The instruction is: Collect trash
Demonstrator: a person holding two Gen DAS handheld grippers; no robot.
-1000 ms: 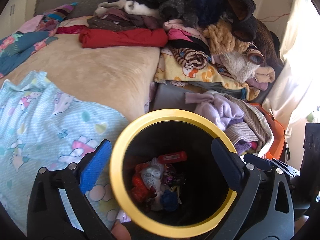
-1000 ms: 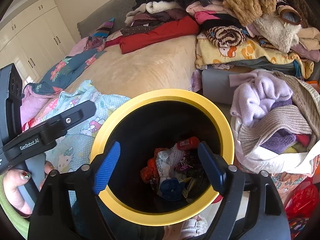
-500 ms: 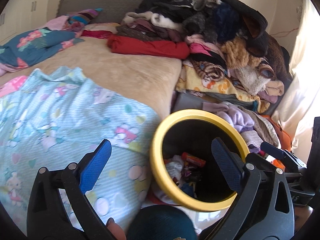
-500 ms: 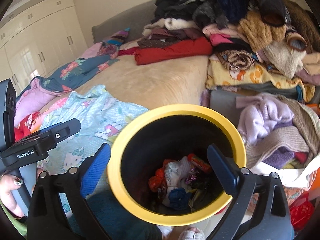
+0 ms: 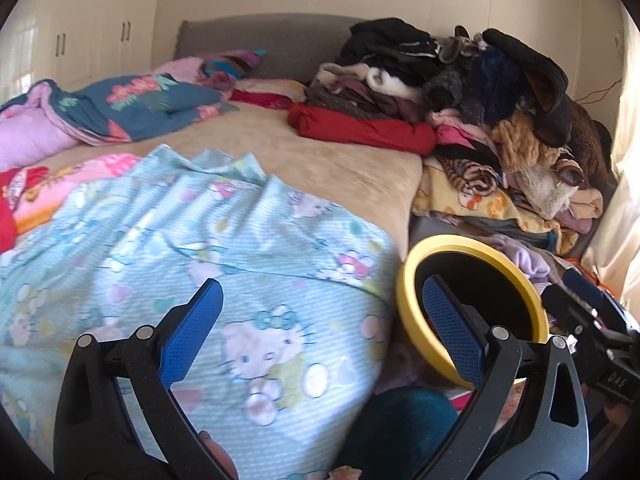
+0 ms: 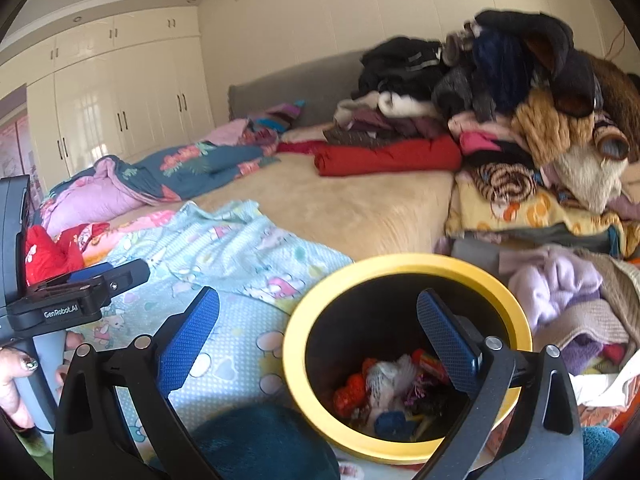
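Observation:
A black trash bin with a yellow rim (image 6: pixel 400 260) stands beside the bed. Crumpled wrappers and other trash (image 6: pixel 392 380) lie at its bottom in the right wrist view. My right gripper (image 6: pixel 318 294) hovers over the bin's near left rim, open and empty, its right finger over the mouth. In the left wrist view the bin (image 5: pixel 408 292) sits low right and its inside is dark. My left gripper (image 5: pixel 320 284) is open with nothing between its fingers, above the light-blue cartoon blanket (image 5: pixel 200 232).
A beige bed cover (image 5: pixel 320 160) spreads behind the blanket. A tall heap of clothes (image 5: pixel 500 120) fills the right side, more garments (image 6: pixel 560 292) beside the bin. White wardrobes (image 6: pixel 120 112) line the left wall. A hand (image 6: pixel 12 380) holds the left gripper's handle.
Both views have swung left and lifted away from the bin, which now sits lower right. The right jaws have spread wider. Nothing was picked up.

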